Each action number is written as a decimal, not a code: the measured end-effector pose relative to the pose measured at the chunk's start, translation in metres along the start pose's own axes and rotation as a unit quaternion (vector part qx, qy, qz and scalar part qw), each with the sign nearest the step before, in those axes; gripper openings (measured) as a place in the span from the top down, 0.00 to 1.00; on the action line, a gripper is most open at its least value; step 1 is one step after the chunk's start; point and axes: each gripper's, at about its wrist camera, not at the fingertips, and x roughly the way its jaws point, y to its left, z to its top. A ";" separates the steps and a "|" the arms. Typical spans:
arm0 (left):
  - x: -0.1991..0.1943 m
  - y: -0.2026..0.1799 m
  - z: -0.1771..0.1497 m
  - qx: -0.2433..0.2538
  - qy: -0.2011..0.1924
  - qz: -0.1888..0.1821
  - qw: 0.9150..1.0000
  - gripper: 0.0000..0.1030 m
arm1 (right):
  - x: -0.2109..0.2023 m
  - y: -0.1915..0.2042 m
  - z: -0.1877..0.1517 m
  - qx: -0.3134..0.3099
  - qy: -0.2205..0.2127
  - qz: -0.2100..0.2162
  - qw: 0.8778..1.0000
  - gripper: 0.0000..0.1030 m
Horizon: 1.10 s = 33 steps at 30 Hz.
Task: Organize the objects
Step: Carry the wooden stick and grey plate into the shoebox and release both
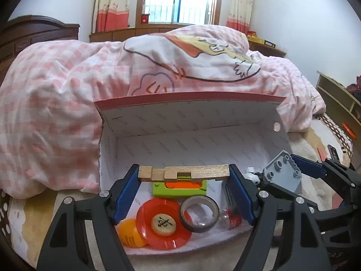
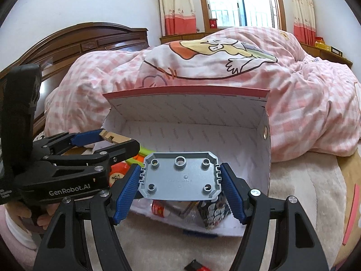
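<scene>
Bed [image 1: 56,103]: we log a pink checked quilt heaped on the far side, behind the box.
Box [image 1: 189,122]: open white cardboard box with a red rim, lid flap standing at the far side; it sits directly under both claws.
Left claw [image 1: 184,176]: we hold it over the left half of the box, clamped on the wooden piece end to end.
Right claw [image 2: 180,177]: over the right half, gripping the grey plate by its two short sides.
Grey plate [image 2: 180,176]: studded plastic, held flat, long axis left to right between the pads.
Wooden piece [image 1: 183,173]: notched bar, long axis left to right across the claw, above the box floor.
Red dish [image 1: 164,223]: on the near box floor, a round token resting in it.
Green case [image 1: 179,188]: beneath the bar.
Tape ring [image 1: 199,213]: right of the dish.
Orange ball [image 1: 130,232]: near left corner.
Next move, our judgement: both items lie straight above the box, so lowering and releasing suffices.
</scene>
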 end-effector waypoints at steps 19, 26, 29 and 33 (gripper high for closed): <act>0.044 0.014 0.006 -0.041 0.041 0.020 0.998 0.25 | 0.041 -0.008 0.002 -0.020 0.004 -0.021 1.000 0.30; 0.043 0.012 0.006 -0.043 0.046 0.014 0.998 0.24 | 0.041 -0.010 0.002 -0.007 -0.004 -0.014 1.000 0.22; 0.042 0.010 0.006 -0.046 0.047 0.012 0.998 0.22 | 0.040 -0.013 0.002 0.001 -0.004 -0.013 1.000 0.22; 0.040 0.009 0.006 -0.049 0.042 0.019 0.998 0.20 | 0.038 -0.015 0.003 0.007 -0.004 -0.011 1.000 0.21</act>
